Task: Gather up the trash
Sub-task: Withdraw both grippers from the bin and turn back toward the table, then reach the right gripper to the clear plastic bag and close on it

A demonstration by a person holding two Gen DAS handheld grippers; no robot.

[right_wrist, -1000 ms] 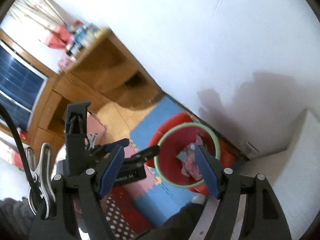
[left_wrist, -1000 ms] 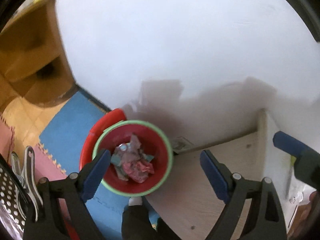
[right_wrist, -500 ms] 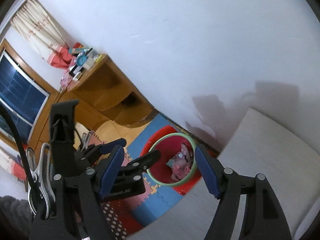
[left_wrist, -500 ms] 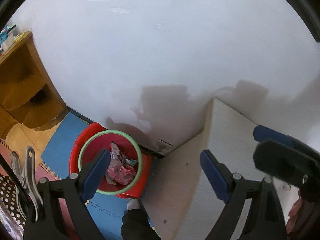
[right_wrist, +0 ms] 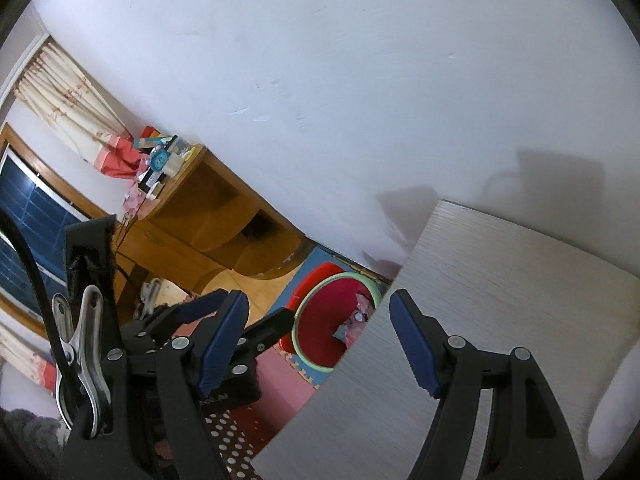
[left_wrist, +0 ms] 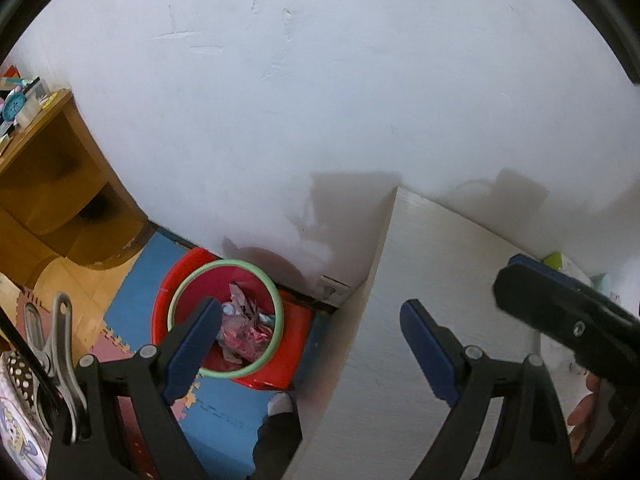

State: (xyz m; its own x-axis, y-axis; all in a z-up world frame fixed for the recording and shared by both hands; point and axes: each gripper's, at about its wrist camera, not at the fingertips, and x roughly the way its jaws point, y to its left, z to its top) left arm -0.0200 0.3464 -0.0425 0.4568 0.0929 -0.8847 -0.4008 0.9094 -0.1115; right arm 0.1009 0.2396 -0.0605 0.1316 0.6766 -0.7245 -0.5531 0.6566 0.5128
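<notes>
1. A white wall [left_wrist: 320,100] fills the background.
2. A pale wood-grain table [left_wrist: 440,280] stands against it.
3. A red bin with a green rim [left_wrist: 226,318] sits on the floor beside the table, crumpled trash [left_wrist: 244,328] inside.
4. The left gripper [left_wrist: 312,344] is spread wide and empty.
5. The right gripper [right_wrist: 320,340] is likewise spread, holding nothing.

I see a white wall [left_wrist: 320,100] filling the upper frame in both views. A wooden desk [right_wrist: 224,220] stands at centre left in the right view, with a blue clock [right_wrist: 159,159] and clutter on top. Curtains [right_wrist: 60,112] hang at upper left beside a dark window [right_wrist: 24,216]. Blue and pink floor mats [left_wrist: 132,280] lie at lower left.
</notes>
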